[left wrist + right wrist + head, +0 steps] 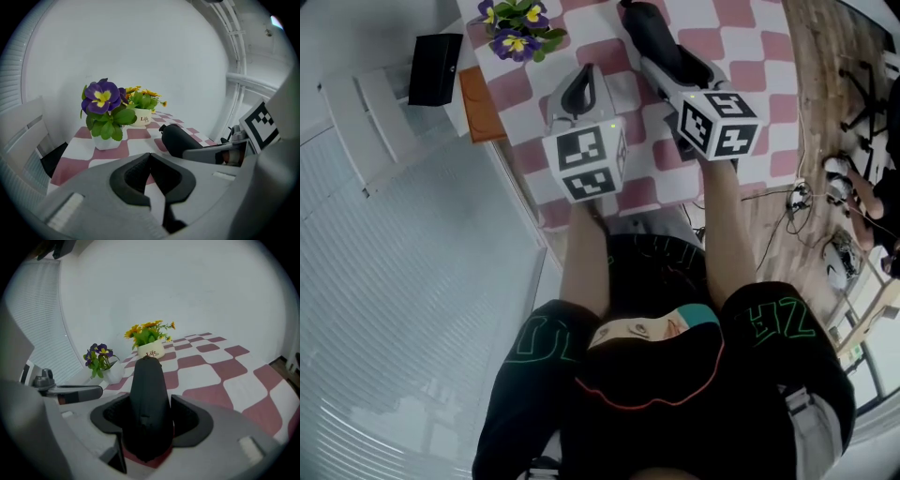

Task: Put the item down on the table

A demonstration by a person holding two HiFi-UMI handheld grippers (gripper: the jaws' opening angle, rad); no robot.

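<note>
Your right gripper (pixel 150 420) clasped the dark item (pixel 147 380) by its near end, jaws wide about it, tilted down over the checked table (pixel 234 385), presumably to lower it clear of the pots (pixel 151 351); contact with the cloth could not be told. Your left gripper (pixel 150 158), tips together and empty, hung alongside

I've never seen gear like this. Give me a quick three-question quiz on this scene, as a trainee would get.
1. True or false: the right gripper grips the matte black bottle-shaped item.
2. The left gripper is: A holding a flowerpot; B shut and empty; C wide open.
3. Fill in: the white pot of purple flowers stands on a pink-and-white ____ tablecloth.
Key: 1 true; 2 B; 3 checked.
</note>
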